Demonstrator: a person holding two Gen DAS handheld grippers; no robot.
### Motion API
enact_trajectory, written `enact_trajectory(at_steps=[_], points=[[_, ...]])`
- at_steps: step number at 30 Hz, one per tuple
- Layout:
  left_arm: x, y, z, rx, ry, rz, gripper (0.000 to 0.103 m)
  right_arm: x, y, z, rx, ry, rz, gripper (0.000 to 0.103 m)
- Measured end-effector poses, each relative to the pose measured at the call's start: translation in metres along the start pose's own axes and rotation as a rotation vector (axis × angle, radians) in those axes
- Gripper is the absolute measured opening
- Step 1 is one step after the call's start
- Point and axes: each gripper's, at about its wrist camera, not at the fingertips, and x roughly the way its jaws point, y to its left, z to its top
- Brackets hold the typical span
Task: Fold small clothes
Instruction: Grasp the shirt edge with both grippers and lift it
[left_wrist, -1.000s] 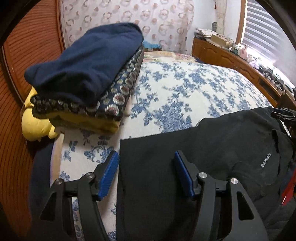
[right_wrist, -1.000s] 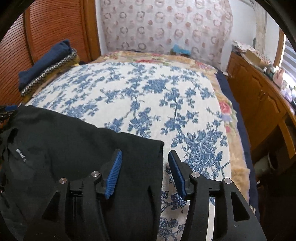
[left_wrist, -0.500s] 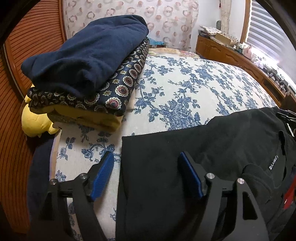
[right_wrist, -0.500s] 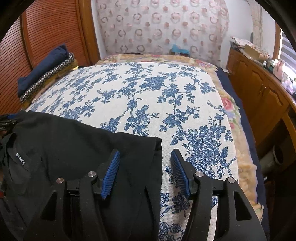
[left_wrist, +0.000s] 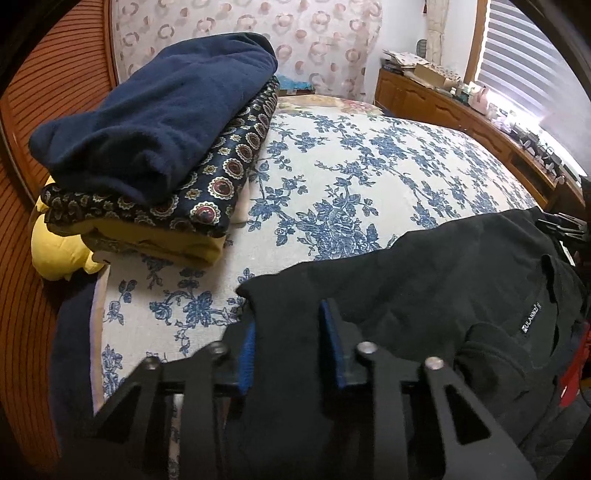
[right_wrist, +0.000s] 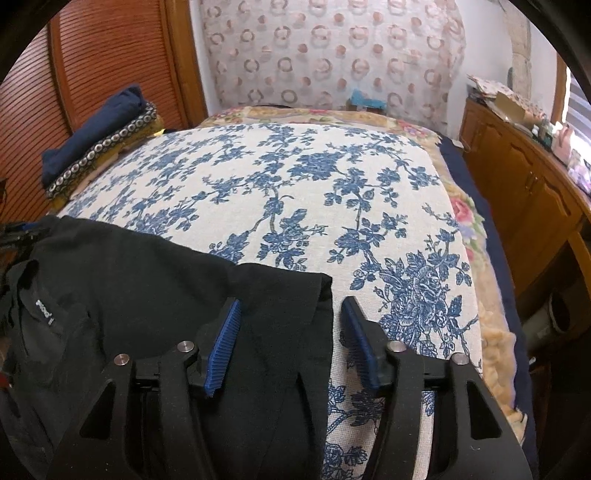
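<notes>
Grab step: black garment (left_wrist: 424, 280) lies at the bed's (left_wrist: 369, 177) near edge. Left gripper (left_wrist: 291, 343) jaws closing, pinching one corner; right gripper (right_wrist: 291, 343) jaws closing around the other, not gripping yet. Next, probably lift both together and fold.

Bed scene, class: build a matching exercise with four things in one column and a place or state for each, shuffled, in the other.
Things:
1. black garment
2. navy fleece
3. yellow cloth
4. wooden cabinet

Descriptions:
A. bottom of the folded stack
B. beside the bed
C. top of the folded stack
D. flat at the near edge of the bed

Pairs: 1-D, 2-C, 3-A, 4-B
</notes>
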Motion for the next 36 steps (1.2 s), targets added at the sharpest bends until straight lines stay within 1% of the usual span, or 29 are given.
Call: enact_trajectory(at_steps=[2, 3, 4, 6, 7, 11, 13, 15, 18, 20, 21, 26, 28, 31, 34, 36], points=[[-0.001, 0.001, -0.001, -0.008, 0.001, -0.016, 0.016, -0.001, 0.007, 0.000, -0.034, -0.003, 0.010, 0.037], [-0.001, 0.001, -0.001, -0.012, 0.000, -0.021, 0.013, -0.001, 0.008, 0.000, -0.037, -0.002, 0.022, 0.027], [-0.003, 0.000, -0.002, -0.013, -0.003, -0.024, 0.012, -0.001, 0.010, -0.001, -0.039, -0.002, 0.043, 0.018], [-0.007, -0.002, -0.003, -0.013, -0.022, -0.028, 0.010, -0.003, 0.014, -0.002, -0.039, -0.001, 0.064, 0.010], [-0.012, -0.003, -0.004, -0.016, -0.039, -0.028, 0.010, -0.004, 0.015, -0.002, -0.049, -0.007, 0.060, 0.009], [-0.040, -0.007, -0.004, -0.037, -0.129, -0.035, 0.009, -0.023, 0.021, -0.001, -0.057, -0.062, 0.062, 0.007], [-0.060, -0.013, -0.004, -0.040, -0.183, -0.044, 0.009, -0.043, 0.022, 0.001, -0.041, -0.115, 0.066, 0.007], [-0.086, -0.025, -0.004, -0.024, -0.249, -0.057, 0.008, -0.064, 0.024, 0.004, -0.035, -0.166, 0.069, 0.007], [-0.121, -0.040, -0.001, 0.006, -0.327, -0.070, 0.008, -0.102, 0.031, 0.008, -0.057, -0.247, 0.066, 0.006], [-0.150, -0.050, 0.003, 0.024, -0.388, -0.061, 0.008, -0.132, 0.037, 0.011, -0.092, -0.303, 0.092, 0.006], [-0.167, -0.055, 0.005, 0.034, -0.426, -0.075, 0.008, -0.140, 0.039, 0.012, -0.095, -0.315, 0.095, 0.006], [-0.230, -0.064, 0.017, 0.065, -0.551, -0.097, 0.008, -0.207, 0.041, 0.027, -0.121, -0.418, 0.068, 0.006], [-0.251, -0.067, 0.026, 0.082, -0.591, -0.094, 0.008, -0.235, 0.039, 0.036, -0.121, -0.468, 0.056, 0.006], [-0.285, -0.070, 0.052, 0.122, -0.658, -0.069, 0.008, -0.276, 0.037, 0.053, -0.144, -0.536, 0.023, 0.006], [-0.302, -0.072, 0.091, 0.164, -0.700, -0.022, 0.008, -0.314, 0.035, 0.083, -0.186, -0.599, -0.036, 0.006], [-0.298, -0.072, 0.119, 0.177, -0.704, 0.015, 0.008, -0.324, 0.032, 0.117, -0.214, -0.607, -0.074, 0.006]])
